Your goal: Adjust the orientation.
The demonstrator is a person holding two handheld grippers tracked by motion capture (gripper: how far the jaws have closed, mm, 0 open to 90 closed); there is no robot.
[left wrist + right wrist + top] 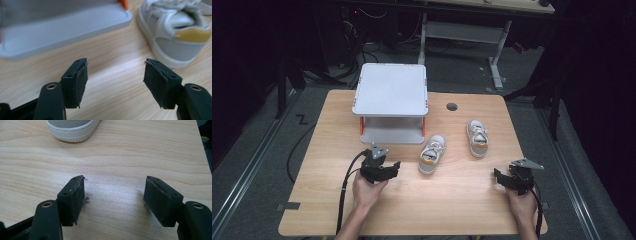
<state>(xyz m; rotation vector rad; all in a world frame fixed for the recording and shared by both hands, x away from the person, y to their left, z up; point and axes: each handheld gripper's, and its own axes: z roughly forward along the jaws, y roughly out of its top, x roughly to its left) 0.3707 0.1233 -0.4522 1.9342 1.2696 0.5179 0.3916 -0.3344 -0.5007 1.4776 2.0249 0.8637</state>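
White shoe (432,154) just right of the gaping left tongs (396,165), right tongs (497,176) likewise gaping

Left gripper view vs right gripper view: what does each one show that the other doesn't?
Left gripper view: the grey shelf with an orange post, and a shoe's heel end with a yellow tab. Right gripper view: one end of a shoe sole and the table edge. Both: wooden tabletop and an open hand-held gripper, left and right, holding nothing.

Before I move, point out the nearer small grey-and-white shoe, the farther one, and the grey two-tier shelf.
Nearer small grey-and-white shoe (432,154), high view, on its laces.
Farther small grey-and-white shoe (477,137), high view, on its tongue.
Grey two-tier shelf (391,89), high view, on its top board.
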